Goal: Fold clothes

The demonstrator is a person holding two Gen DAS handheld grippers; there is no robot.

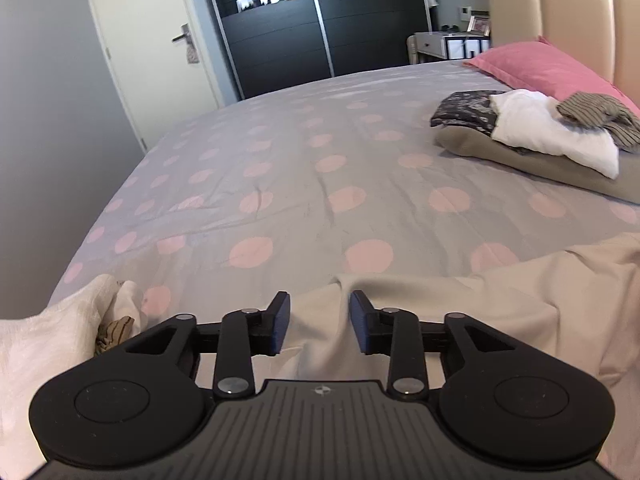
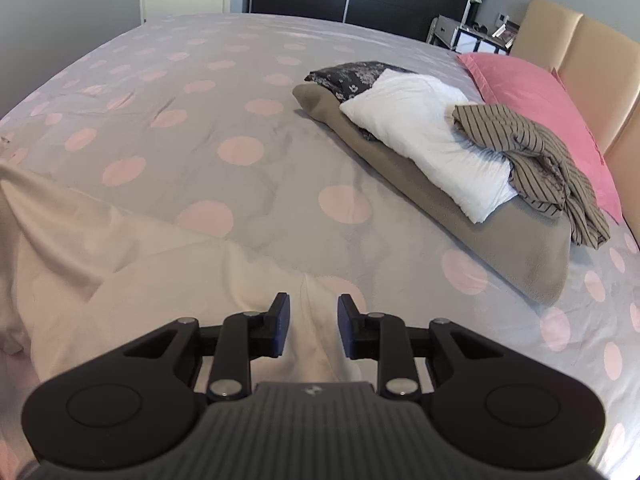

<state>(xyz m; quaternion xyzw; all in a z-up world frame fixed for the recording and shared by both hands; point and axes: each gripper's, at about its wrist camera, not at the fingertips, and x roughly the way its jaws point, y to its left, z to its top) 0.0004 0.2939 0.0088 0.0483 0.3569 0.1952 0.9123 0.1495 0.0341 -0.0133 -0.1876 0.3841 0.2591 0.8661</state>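
A cream garment [image 1: 460, 320] lies rumpled on the near edge of the bed [image 1: 304, 152], whose grey cover carries pale pink dots. Its cloth is plain and soft, with a raised fold running up between the jaws of the left gripper [image 1: 319, 326]; those jaws stand partly open, the pads clear of the fold on both sides. In the right wrist view the same cream garment [image 2: 132, 276] spreads leftward from the right gripper [image 2: 313, 326], whose jaws are likewise partly open around a ridge of cloth, gripping nothing. Farther up the bed, toward the pink pillow [image 2: 532, 100], a stack of clothes [image 2: 432, 160] rests: taupe underneath, dark floral, white, and a striped piece on top. The garment's near part is hidden under both grippers. At the left gripper's left side, white cloth [image 1: 44, 344] is cut off by the frame.
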